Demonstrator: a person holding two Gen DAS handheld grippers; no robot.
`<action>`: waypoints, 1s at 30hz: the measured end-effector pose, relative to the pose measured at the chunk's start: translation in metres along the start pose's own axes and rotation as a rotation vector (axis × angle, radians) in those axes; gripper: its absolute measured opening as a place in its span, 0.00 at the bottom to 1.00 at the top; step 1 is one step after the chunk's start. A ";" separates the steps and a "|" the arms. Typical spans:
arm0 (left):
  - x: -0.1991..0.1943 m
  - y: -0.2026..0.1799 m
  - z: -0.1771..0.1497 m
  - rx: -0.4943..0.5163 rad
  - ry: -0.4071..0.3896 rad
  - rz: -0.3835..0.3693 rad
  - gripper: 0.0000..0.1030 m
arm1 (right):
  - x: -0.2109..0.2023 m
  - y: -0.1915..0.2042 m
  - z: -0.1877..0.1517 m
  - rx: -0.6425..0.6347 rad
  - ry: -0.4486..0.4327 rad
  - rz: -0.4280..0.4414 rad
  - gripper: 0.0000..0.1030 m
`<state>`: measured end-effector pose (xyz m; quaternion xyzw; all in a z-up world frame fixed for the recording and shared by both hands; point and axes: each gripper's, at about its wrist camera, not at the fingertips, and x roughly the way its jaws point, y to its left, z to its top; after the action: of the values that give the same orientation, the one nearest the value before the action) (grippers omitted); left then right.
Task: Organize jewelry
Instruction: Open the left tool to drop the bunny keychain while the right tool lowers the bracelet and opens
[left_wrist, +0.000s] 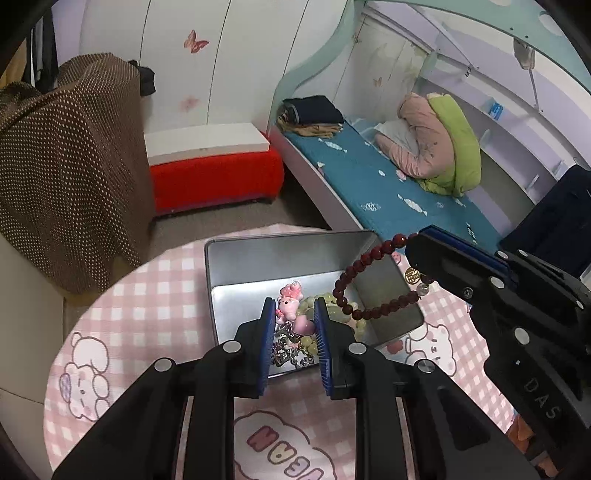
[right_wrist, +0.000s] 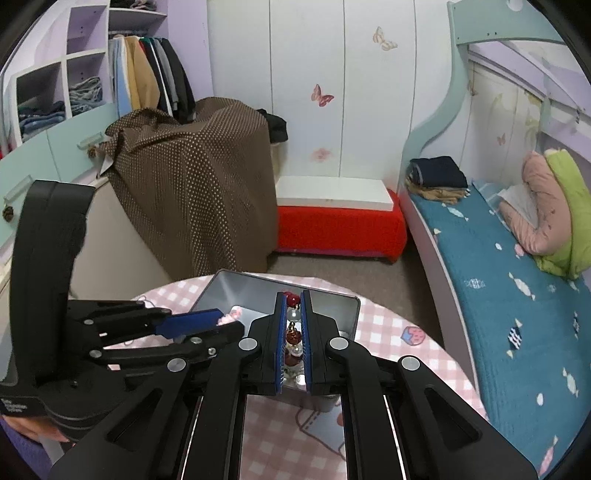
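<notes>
Above the metal tin (left_wrist: 236, 266), right gripper (left_wrist: 415, 254) clamps the dark red bead bracelet (left_wrist: 354, 280): light, limp, slippery; grip across beads. Left gripper (left_wrist: 295, 325) part-open, empty.

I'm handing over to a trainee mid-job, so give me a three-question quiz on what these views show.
1. True or false: the dark red bead bracelet lies flat in the metal tin.
2. Which tongs hold the bracelet: A left, B right?
3. Fill in: the pink charm lies ___ the tin.

Key: 1 false, it hangs above the tin. 2 B. 3 inside.
</notes>
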<state>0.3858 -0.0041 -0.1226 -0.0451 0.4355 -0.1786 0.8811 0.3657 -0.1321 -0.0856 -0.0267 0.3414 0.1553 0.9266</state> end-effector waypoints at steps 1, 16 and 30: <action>0.003 0.000 -0.001 0.003 0.007 0.000 0.19 | 0.003 0.001 0.001 0.001 0.005 0.002 0.08; 0.019 -0.007 -0.002 0.020 0.028 0.012 0.19 | 0.027 -0.002 -0.017 0.018 0.065 0.019 0.08; 0.017 -0.004 -0.002 0.006 0.020 0.008 0.23 | 0.027 -0.008 -0.023 0.033 0.077 0.019 0.08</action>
<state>0.3925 -0.0137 -0.1362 -0.0392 0.4438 -0.1769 0.8776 0.3737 -0.1361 -0.1207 -0.0144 0.3793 0.1573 0.9117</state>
